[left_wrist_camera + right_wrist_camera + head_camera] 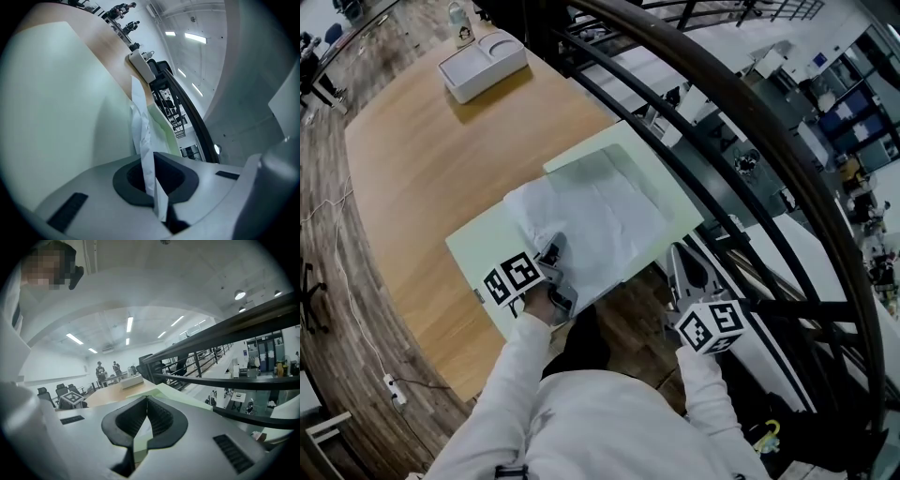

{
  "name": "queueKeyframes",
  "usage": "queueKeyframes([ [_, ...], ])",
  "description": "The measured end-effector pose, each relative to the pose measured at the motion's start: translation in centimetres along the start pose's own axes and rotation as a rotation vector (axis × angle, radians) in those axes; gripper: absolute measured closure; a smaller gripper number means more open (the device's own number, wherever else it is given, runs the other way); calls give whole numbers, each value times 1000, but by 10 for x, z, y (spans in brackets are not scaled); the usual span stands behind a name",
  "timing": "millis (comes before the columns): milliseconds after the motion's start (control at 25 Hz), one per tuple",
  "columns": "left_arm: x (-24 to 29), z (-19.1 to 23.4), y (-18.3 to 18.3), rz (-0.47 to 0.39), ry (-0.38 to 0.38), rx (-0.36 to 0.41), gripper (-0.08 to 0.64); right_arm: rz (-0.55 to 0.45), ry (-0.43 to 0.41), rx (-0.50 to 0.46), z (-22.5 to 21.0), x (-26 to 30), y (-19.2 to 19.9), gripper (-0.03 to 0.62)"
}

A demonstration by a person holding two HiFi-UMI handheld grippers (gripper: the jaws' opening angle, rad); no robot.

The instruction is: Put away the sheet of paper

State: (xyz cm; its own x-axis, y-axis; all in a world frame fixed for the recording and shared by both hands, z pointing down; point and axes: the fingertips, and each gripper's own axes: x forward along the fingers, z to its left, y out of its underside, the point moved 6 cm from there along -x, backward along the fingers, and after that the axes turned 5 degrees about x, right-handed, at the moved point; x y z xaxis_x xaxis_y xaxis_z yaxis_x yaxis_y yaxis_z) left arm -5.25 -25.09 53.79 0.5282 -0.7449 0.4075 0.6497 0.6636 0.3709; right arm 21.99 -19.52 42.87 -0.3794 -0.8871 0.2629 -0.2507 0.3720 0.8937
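A crumpled white sheet of paper (pixel 591 225) lies on an open pale green folder (pixel 478 248) near the front edge of the wooden table (pixel 441 150). My left gripper (pixel 561 277) is shut on the paper's near left edge. In the left gripper view the sheet (pixel 140 126) stands edge-on between the closed pads (pixel 152 187), with the folder (pixel 56 93) to its left. My right gripper (pixel 675 251) is at the folder's near right edge, off the table's side. Its pads (pixel 147 408) are closed, and the green folder (pixel 187 397) shows between and beyond them.
A white tray (pixel 483 64) sits at the table's far end with a small bottle (pixel 461 23) behind it. A dark metal railing (pixel 722 112) runs close along the table's right side, with a drop to a lower floor beyond. A cable lies on the floor at left.
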Motion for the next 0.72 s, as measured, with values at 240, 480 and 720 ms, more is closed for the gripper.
queueKeyframes([
  [240, 24, -25, 11, 12, -1, 52, 543, -9, 27, 7, -16, -14, -9, 565],
  [480, 50, -41, 6, 16, -10, 72, 543, -13, 68, 18, -24, -13, -16, 565],
  [720, 69, -60, 21, 23, -10, 81, 543, -14, 84, 24, -36, -26, -21, 565],
])
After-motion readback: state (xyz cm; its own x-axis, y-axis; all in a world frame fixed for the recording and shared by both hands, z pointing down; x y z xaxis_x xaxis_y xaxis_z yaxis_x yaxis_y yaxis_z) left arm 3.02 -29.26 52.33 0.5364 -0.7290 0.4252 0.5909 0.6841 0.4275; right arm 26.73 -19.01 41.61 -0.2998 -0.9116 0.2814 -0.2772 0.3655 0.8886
